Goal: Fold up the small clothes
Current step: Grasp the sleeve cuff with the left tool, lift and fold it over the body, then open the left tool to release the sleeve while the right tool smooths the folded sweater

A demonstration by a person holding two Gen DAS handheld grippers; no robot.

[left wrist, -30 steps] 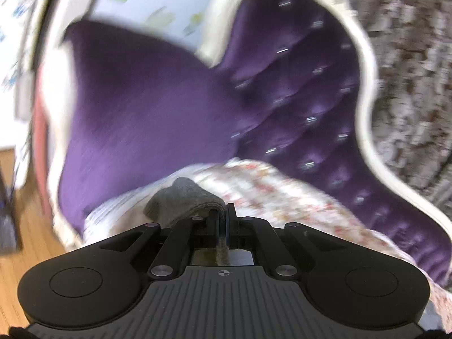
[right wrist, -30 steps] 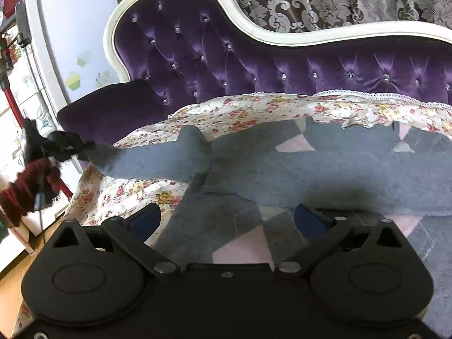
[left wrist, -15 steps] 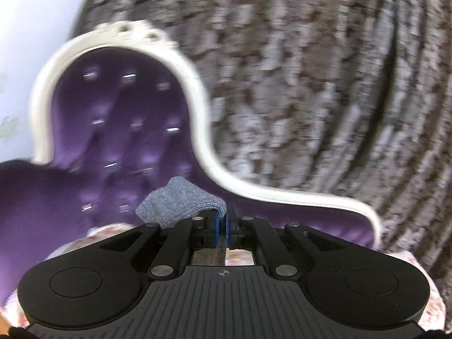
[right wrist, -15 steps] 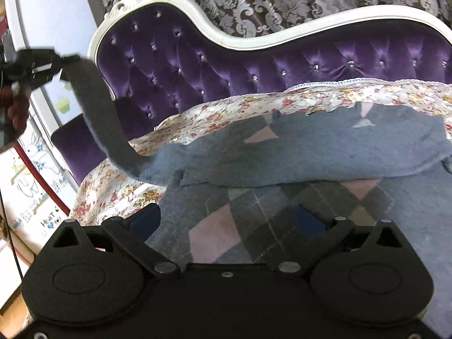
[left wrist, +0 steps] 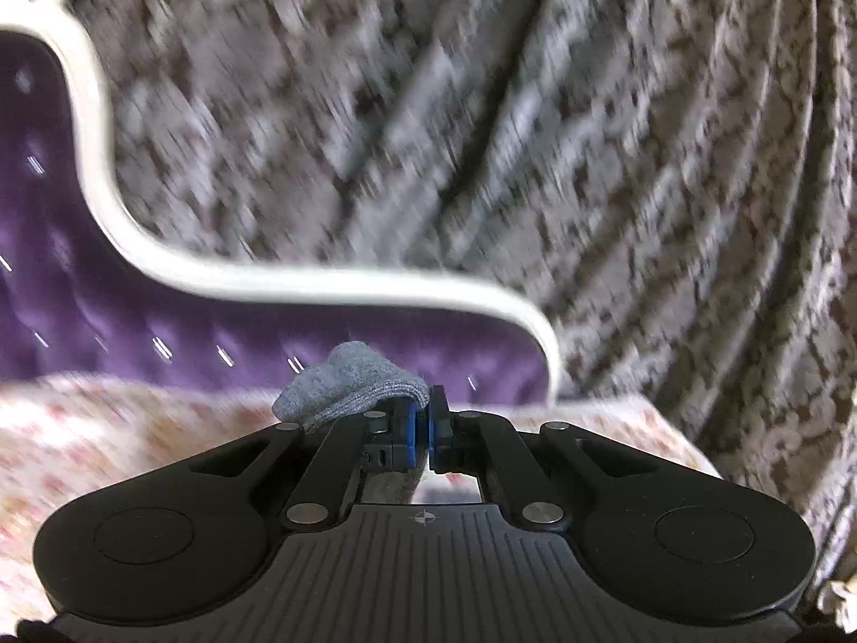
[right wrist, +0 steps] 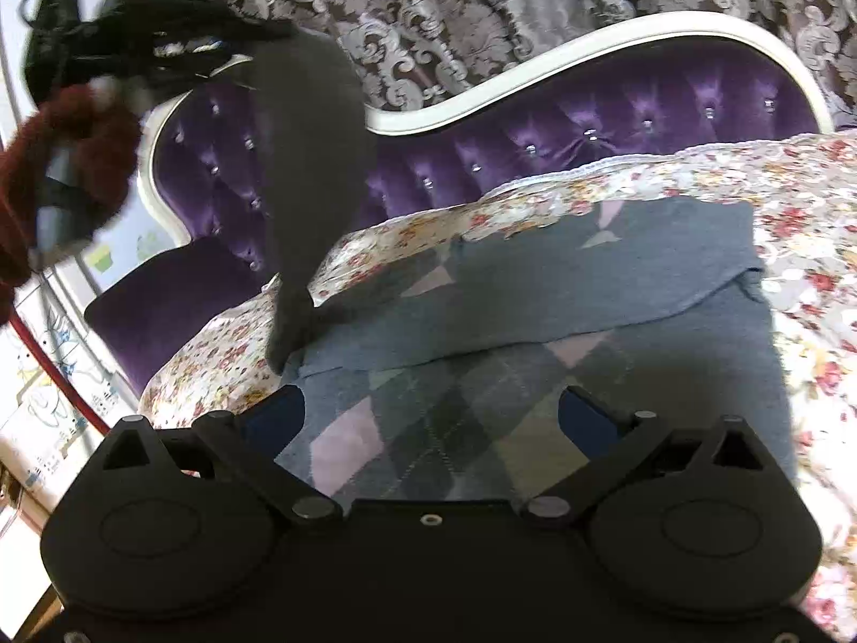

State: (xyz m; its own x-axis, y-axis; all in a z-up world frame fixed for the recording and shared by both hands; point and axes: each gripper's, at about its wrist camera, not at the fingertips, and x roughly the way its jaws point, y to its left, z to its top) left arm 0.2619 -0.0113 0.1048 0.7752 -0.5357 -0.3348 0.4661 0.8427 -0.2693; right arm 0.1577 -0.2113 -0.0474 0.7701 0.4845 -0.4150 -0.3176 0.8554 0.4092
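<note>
A small grey sweater with a pink and grey argyle front (right wrist: 535, 311) lies on the floral cover of a purple sofa. Its far half is folded over itself. My left gripper (left wrist: 423, 423) is shut on the cuff of the grey sleeve (left wrist: 353, 391). In the right wrist view the left gripper (right wrist: 252, 35) holds the sleeve (right wrist: 305, 161) high above the sofa's left end, and the sleeve hangs down to the sweater. My right gripper (right wrist: 428, 418) is open and empty, low over the sweater's near hem.
The sofa has a tufted purple back (right wrist: 589, 128) with a white curved frame (right wrist: 535, 80). Patterned curtains (left wrist: 535, 107) hang behind it. The floral cover (right wrist: 803, 225) spreads right of the sweater. A padded purple arm (right wrist: 177, 294) is at the left.
My left gripper has lifted the sleeve from low beside the sofa to high above it and swung right. My right gripper has stayed open over the hem.
</note>
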